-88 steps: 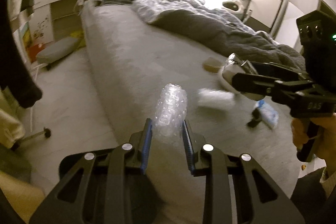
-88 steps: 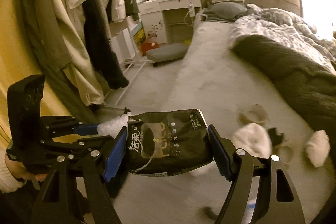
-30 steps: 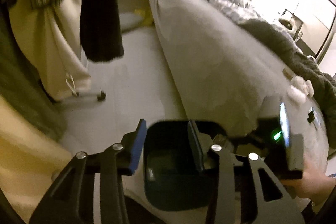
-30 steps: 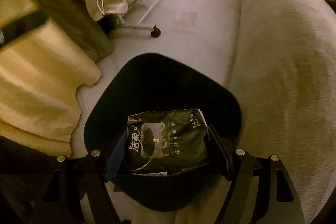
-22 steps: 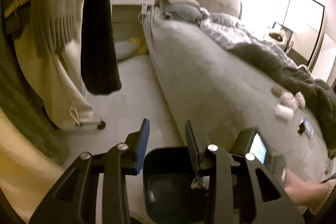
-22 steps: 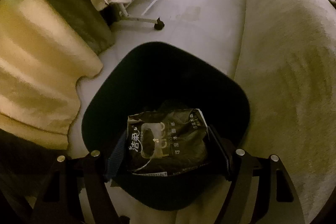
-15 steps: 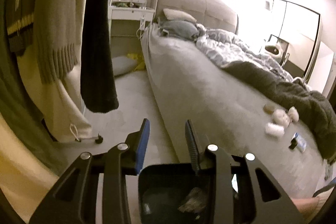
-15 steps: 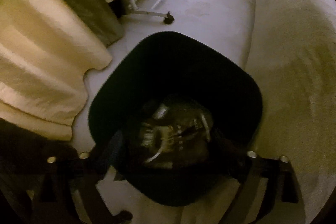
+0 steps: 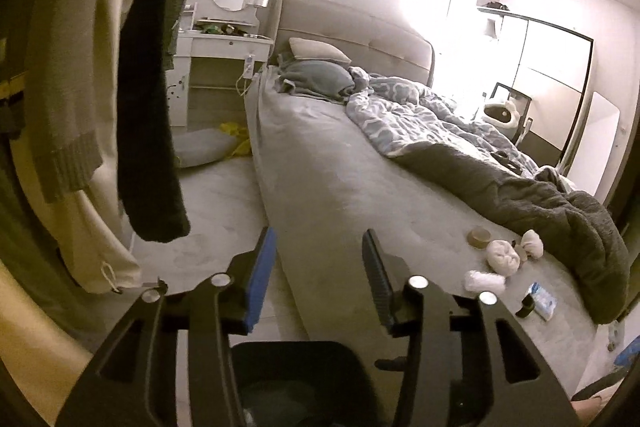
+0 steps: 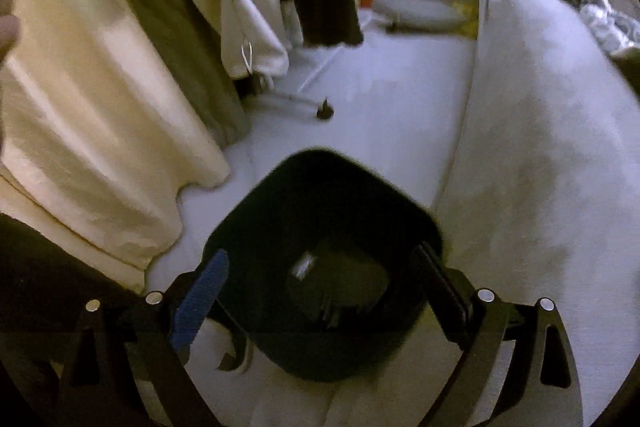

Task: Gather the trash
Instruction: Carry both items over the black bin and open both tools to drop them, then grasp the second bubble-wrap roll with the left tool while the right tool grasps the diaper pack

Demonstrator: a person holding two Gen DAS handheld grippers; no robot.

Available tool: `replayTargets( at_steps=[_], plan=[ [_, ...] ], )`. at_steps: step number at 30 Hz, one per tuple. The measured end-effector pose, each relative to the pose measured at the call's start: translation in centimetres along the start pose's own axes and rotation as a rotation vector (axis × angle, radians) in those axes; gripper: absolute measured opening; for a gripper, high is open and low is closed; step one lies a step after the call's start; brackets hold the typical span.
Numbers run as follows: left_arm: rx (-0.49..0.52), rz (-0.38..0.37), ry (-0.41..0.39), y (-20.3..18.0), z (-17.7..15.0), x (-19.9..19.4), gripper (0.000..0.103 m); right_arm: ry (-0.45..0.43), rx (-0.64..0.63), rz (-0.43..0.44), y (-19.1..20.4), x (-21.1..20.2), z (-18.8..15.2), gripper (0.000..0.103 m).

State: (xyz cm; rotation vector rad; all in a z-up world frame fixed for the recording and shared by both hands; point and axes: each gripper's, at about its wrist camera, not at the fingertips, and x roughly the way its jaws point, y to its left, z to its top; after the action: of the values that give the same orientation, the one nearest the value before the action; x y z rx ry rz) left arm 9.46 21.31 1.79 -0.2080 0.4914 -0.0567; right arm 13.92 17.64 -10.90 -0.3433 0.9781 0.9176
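Note:
A black trash bin (image 10: 320,251) stands on the floor beside the bed; its rim also shows in the left wrist view (image 9: 296,355). My right gripper (image 10: 324,291) is open and empty above the bin, and the dark wrapper (image 10: 340,283) lies inside it. My left gripper (image 9: 318,263) is open and empty, raised over the bin and facing along the bed. On the bed lie white crumpled tissues (image 9: 502,255), a white wad (image 9: 484,281), a brown round piece (image 9: 479,237) and a blue-white packet (image 9: 542,301).
The grey bed (image 9: 340,187) with a dark blanket (image 9: 560,211) fills the right. Hanging clothes (image 9: 100,87) on a wheeled rack (image 10: 324,111) crowd the left. A dressing table (image 9: 224,67) and a floor cushion (image 9: 200,147) lie beyond.
My right gripper opened and the dark wrapper dropped into the bin. My left gripper, earlier holding a clear bottle, is empty and has tilted up toward the bed.

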Motion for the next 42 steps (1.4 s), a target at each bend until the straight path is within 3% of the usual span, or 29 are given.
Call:
replayTargets(
  at_steps=[7, 17, 25, 37, 42],
  plan=[
    [0.008, -0.039, 0.006, -3.1, 0.4, 1.4, 0.061, -0.114, -0.012, -0.039, -1.9, -5.0, -0.6, 0.094],
    [0.054, -0.101, 0.064, -8.3, -0.1, 4.7, 0.077, -0.231, 0.038, -0.15, -7.7, -11.2, -2.6, 0.094],
    [0.097, -0.137, 0.135, -12.5, -1.6, 8.0, 0.08, -0.268, 0.101, -0.266, -12.5, -15.2, -5.5, 0.094],
    [0.179, -0.209, 0.267, -18.8, -5.0, 12.4, 0.085, -0.29, 0.216, -0.315, -18.6, -18.9, -10.7, 0.094],
    [0.196, -0.205, 0.304, -20.5, -6.1, 14.0, 0.085, -0.29, 0.252, -0.319, -20.2, -19.9, -12.7, 0.094]
  ],
)
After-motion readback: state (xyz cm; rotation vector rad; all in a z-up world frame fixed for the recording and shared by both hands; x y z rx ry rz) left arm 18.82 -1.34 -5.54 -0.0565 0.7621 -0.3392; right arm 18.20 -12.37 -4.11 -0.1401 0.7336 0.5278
